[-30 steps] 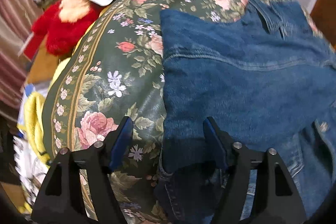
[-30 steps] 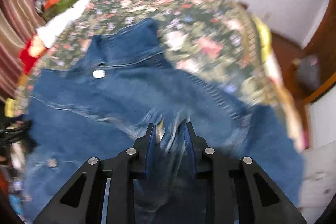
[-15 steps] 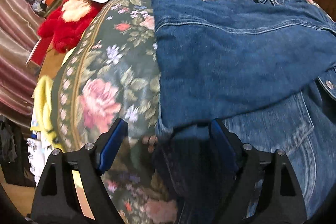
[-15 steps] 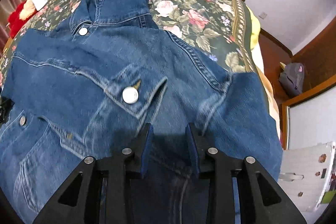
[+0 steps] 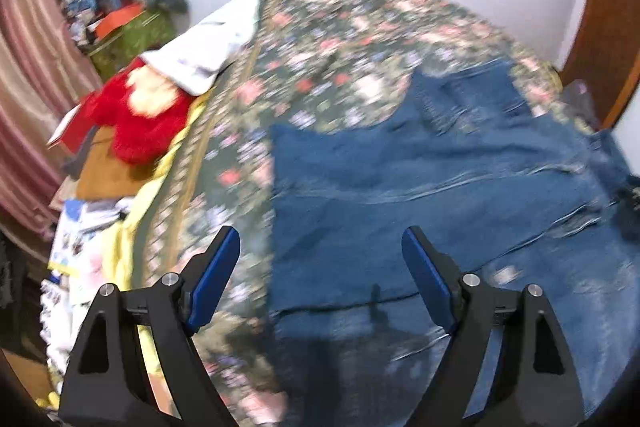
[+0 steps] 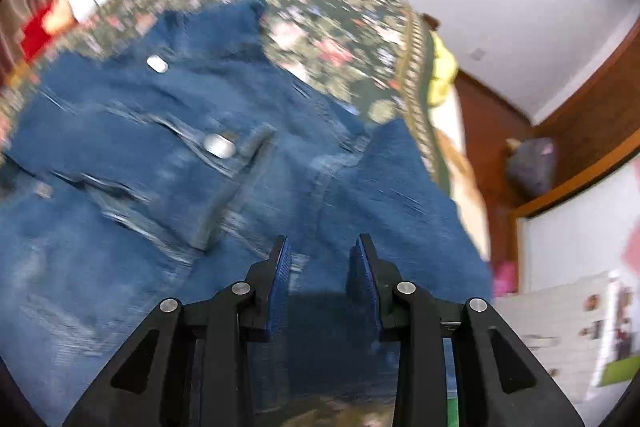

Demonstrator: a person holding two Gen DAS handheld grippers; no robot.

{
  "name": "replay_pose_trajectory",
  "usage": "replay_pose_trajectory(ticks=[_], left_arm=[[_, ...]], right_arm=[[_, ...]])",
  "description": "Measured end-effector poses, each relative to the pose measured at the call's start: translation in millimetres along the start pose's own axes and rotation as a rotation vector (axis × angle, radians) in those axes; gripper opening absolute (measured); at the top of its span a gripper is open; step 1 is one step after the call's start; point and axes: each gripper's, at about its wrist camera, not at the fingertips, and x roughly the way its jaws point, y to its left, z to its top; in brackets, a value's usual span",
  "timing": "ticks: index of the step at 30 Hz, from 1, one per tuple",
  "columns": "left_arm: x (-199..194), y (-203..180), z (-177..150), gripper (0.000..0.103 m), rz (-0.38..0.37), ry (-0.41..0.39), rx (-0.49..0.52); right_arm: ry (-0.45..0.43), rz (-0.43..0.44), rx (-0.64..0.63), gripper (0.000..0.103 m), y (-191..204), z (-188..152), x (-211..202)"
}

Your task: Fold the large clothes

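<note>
A blue denim jacket [image 5: 432,187] lies spread on a bed with a dark floral cover [image 5: 328,39]; one sleeve is folded across its body. My left gripper [image 5: 320,259] is wide open and empty, above the jacket's near left edge. In the right wrist view the jacket [image 6: 192,163] shows metal buttons and a chest pocket flap. My right gripper [image 6: 323,259] is open with a narrower gap and holds nothing, above the jacket's right sleeve. Both views are blurred by motion.
A red plush toy [image 5: 140,123] and a white cloth [image 5: 208,51] lie at the bed's left edge, with clutter [image 5: 116,11] behind. A wooden door [image 5: 604,39] stands at right. Right of the bed are a wooden floor, a grey bag [image 6: 532,167] and papers [image 6: 560,331].
Both grippers have lifted and pulled back from the jacket. The left jaws stand wider. The right jaws have opened from nearly shut and let go of the denim.
</note>
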Motion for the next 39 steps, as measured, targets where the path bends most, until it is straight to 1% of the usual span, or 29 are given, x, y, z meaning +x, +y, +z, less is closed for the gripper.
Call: replay_pose_trajectory(ticks=[1,3,4,5,6,9,14,17,21,23,26,28,31,34,35,36,39], left_arm=[[1,-9,5,0.083,-0.021,-0.002,0.005],[7,-26,12,0.083,-0.050,0.002,0.018],[10,-32,14,0.083,-0.062,0.007,0.024],[14,-40,18,0.083,-0.077,0.015,0.031],[18,-49,21,0.083,-0.094,0.024,0.037],[29,-72,28,0.083,-0.142,0.050,0.043],[43,-105,47,0.083,-0.236,0.090,0.024],[49,-121,57,0.083,-0.262,0.100,0.019],[59,-147,69,0.083,-0.275,0.116,0.062],[65,-159,70,0.083,-0.293,0.132,0.088],[79,-181,69,0.083,-0.304,0.169,0.131],[90,-196,66,0.083,-0.310,0.197,0.163],[103,-214,59,0.083,-0.323,0.234,0.195],[114,-234,50,0.083,-0.325,0.265,0.242],[117,-240,48,0.083,-0.298,0.258,0.261],[117,-243,47,0.083,-0.288,0.251,0.270],[119,-245,50,0.083,-0.281,0.251,0.272]], right_arm=[[0.000,-0.023,0.000,0.055,-2,-3,6],[-0.029,-0.074,0.009,0.091,-9,-10,13],[-0.044,-0.079,0.018,0.096,-13,-13,14],[-0.052,-0.062,0.032,0.099,-17,-16,16],[-0.043,-0.021,0.059,0.099,-24,-19,18],[-0.021,0.065,0.133,0.099,-42,-27,20],[-0.019,0.125,0.244,0.099,-74,-45,12],[-0.037,0.160,0.331,0.099,-96,-60,-3],[-0.059,0.211,0.467,0.099,-131,-83,-16],[-0.049,0.262,0.568,0.099,-153,-99,-16],[-0.006,0.366,0.751,0.099,-184,-128,-6],[0.042,0.436,0.876,0.099,-199,-148,8],[0.101,0.526,1.005,0.099,-210,-179,25],[0.131,0.581,1.061,0.096,-212,-197,36],[0.137,0.595,1.074,0.094,-212,-199,40],[0.142,0.611,1.092,0.091,-211,-203,45],[0.148,0.617,1.129,0.088,-212,-204,63]])
